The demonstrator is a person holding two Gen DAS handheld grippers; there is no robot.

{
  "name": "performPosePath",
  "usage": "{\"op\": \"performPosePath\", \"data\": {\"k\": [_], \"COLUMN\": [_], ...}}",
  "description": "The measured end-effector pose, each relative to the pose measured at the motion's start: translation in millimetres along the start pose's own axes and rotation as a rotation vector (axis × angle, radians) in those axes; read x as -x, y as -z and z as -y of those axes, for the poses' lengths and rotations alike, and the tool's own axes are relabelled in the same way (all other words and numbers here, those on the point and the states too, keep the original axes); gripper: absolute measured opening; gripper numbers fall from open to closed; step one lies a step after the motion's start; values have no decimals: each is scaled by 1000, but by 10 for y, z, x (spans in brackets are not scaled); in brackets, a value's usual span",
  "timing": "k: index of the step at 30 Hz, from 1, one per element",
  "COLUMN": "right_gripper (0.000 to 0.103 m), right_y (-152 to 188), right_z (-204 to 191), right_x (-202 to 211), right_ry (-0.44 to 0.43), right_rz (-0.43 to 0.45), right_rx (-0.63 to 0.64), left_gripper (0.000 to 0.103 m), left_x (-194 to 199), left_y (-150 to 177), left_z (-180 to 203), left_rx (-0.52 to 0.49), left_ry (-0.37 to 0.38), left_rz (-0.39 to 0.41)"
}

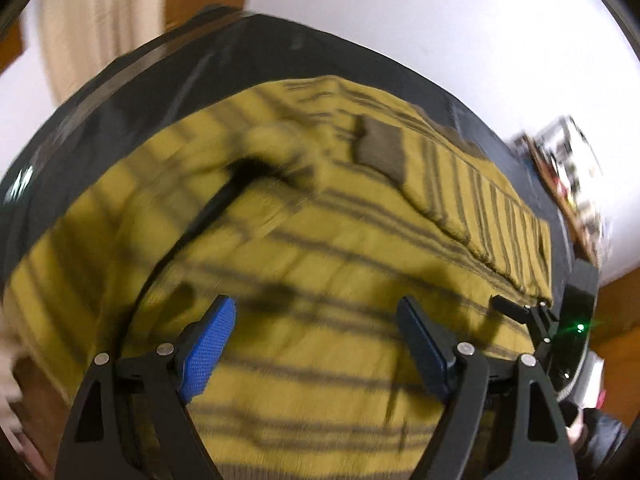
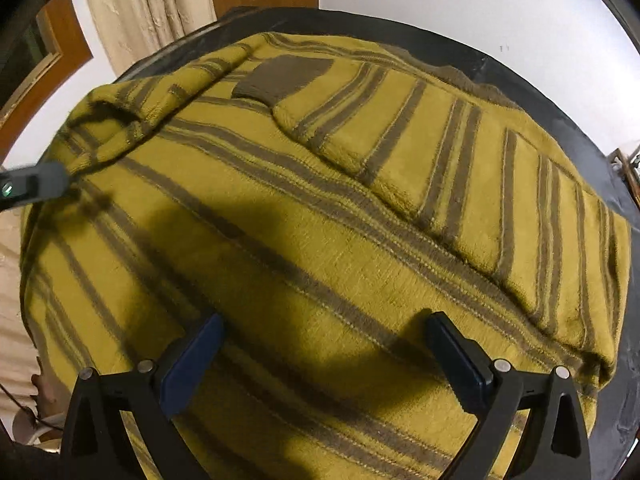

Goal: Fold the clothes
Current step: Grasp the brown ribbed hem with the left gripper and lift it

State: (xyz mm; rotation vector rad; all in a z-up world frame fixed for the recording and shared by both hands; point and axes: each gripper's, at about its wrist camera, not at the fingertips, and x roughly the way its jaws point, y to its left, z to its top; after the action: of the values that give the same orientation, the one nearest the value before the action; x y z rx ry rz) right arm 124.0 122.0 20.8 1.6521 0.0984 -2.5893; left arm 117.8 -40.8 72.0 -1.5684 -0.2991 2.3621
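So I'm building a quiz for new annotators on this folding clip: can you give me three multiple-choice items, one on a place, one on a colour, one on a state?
1. Where does the brown cuff of the folded sleeve lie?
A. on the sweater's body
B. hanging off the table edge
C. between the right gripper's fingers

2. What colour are the sweater's stripes?
A. white
B. brown
C. red

3. How do the right gripper's jaws stand?
A. shut on the sweater
B. shut on nothing
C. open above the sweater

Answers:
1 A: the brown cuff rests on the mustard striped sweater, with the sleeve folded across it.
2 B: brown bands cross the mustard knit in both views.
3 C: the right gripper shows a wide gap with only cloth behind it; the left gripper is open too. The black table shows at the edges.
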Motion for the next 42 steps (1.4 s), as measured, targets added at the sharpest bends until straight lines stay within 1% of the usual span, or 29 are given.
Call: {"op": "performPosePath", "data": {"k": [5,9,12,15,18,20,23,26,30,34,36,38,39,40,41,42], "right_gripper": [103,103,103,103,103,103,103,103,103,103,103,103,103,103,103,103], "right_y": [12,11,9,24,26,4,64,66,36,11,6,-2,-6,-9,-11,-12], "right_z": [-4,20,18,11,-18,-25,-21,-34,-33,-23,-21,-19,-18,-16,-15,-13], "right_x": [2,19,15,22,-18,-42,-12,-8,-17,-36,-40,-45,-48,-52,-54,-57], "right_ry": [-5,-13,-21,-15,-10,-8,-4,1,6,12,13,14,13,13,13,12], "right_rz": [35,42,51,54,51,49,48,34,10,-3,-9,-14,-15,-15,-15,-13], "right_rx": [16,32,48,42,37,35,27,19,11,3,1,1,1,0,1,1], "left_gripper": [85,85,85,85,85,85,85,85,85,85,80,65,62,57,53,47], "left_x": [123,311,395,457,469,429,309,154,-61,-246,-311,-332,-335,-333,-321,-301], "left_y": [284,540,714,896,1061,1167,1332,1460,1528,1562,1571,1574,1575,1565,1544,1521], "left_z": [-315,-583,-931,-1330,-1687,-1896,-2164,-2377,-2561,-2690,-2733,-2796,-2831,-2857,-2870,-2880], "left_rx": [150,228,362,534,684,780,929,1059,1181,1270,1294,1296,1293,1290,1284,1275], "left_ry": [20,5,37,76,147,223,341,438,551,595,609,619,624,633,638,637], "left_rz": [17,39,54,70,101,124,162,201,258,308,323,333,336,341,347,351]}}
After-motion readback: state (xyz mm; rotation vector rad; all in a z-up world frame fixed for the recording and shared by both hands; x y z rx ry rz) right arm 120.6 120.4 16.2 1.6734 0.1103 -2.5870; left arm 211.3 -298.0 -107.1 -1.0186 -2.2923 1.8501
